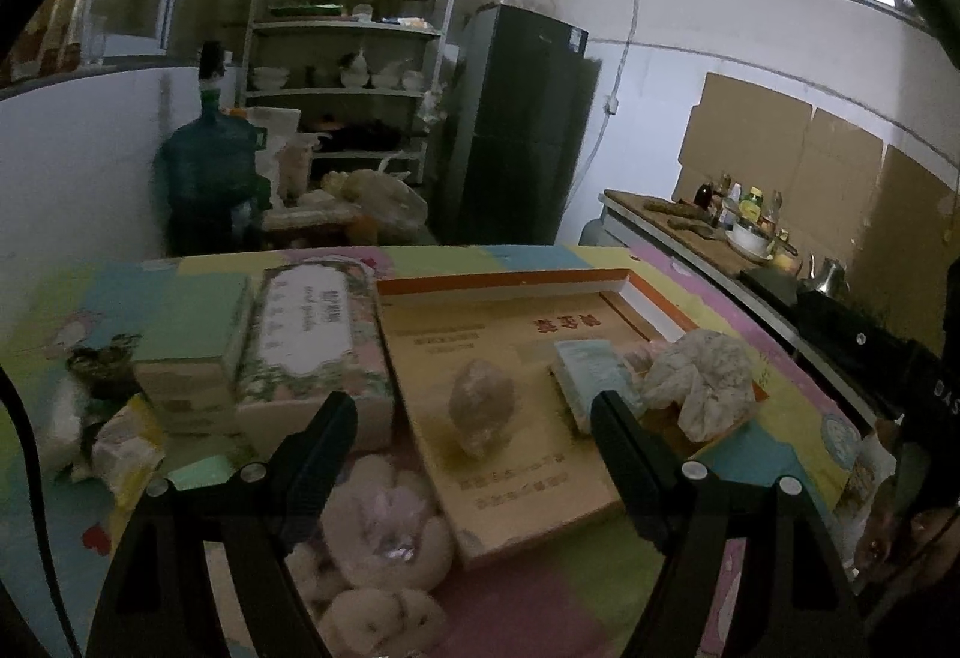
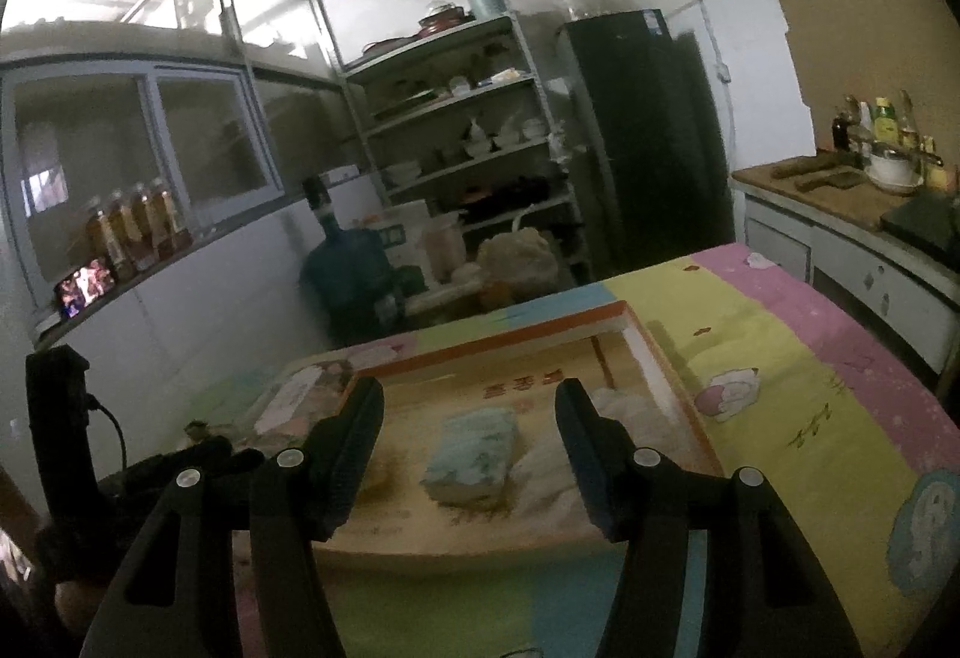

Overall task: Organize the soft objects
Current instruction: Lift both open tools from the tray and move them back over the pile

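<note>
1. Left wrist view, surroundings: your table is covered by a pastel play mat (image 1: 540,598). A shallow cardboard tray (image 1: 510,472) lies on it. A floral box (image 1: 312,352) stands just left of the tray, and a plush toy (image 1: 384,532) lies near the left finger.
2. Left wrist view, claw: your left gripper (image 1: 474,442) stands wide, with nothing between its jaws.
3. Left wrist view, count: the tray holds three soft items: one pale pouch (image 1: 480,406), one blue tissue pack (image 1: 594,370) and one crumpled white cloth (image 1: 702,382).
4. Right wrist view, surroundings: the tray (image 2: 672,394) lies straight ahead. A shelf rack (image 2: 468,117) and dark fridge (image 2: 642,129) stand behind the table.
5. Right wrist view, claw: your right gripper (image 2: 468,442) is also wide and empty. One tissue pack (image 2: 474,454) shows between the fingers, untouched.
</note>
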`<state>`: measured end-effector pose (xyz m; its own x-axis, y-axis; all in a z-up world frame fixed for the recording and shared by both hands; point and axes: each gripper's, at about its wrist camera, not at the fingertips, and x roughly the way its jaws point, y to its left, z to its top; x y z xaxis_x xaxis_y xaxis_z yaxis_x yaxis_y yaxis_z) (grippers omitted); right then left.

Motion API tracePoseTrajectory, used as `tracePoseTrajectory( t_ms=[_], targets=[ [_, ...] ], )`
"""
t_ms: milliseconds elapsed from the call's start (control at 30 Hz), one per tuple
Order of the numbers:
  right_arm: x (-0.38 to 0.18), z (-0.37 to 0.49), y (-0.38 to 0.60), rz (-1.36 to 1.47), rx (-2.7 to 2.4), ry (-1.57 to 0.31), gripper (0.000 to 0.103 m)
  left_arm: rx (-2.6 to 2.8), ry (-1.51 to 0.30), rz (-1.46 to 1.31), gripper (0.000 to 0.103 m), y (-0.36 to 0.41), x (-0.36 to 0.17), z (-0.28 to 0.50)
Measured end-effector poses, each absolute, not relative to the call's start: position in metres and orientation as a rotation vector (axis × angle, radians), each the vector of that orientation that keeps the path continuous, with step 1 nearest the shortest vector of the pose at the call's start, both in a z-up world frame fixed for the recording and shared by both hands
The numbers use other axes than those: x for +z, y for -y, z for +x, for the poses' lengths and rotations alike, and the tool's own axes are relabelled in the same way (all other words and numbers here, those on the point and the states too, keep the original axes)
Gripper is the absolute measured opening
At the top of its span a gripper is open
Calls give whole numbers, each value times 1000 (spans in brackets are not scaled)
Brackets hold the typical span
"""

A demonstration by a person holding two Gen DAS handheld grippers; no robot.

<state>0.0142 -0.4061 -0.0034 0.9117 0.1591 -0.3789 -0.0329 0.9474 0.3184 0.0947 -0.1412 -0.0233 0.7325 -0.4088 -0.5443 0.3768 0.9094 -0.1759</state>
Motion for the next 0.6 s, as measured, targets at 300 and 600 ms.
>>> tracePoseTrajectory(
  t_ms=[300, 600],
  targets=[
    [4, 1, 367, 285, 134, -406, 70, -385, -584, -67, 80, 102, -18, 71],
    [3, 0, 318, 254, 196, -426, 70, -311, -573, -67, 80, 59, -19, 56]
  ],
)
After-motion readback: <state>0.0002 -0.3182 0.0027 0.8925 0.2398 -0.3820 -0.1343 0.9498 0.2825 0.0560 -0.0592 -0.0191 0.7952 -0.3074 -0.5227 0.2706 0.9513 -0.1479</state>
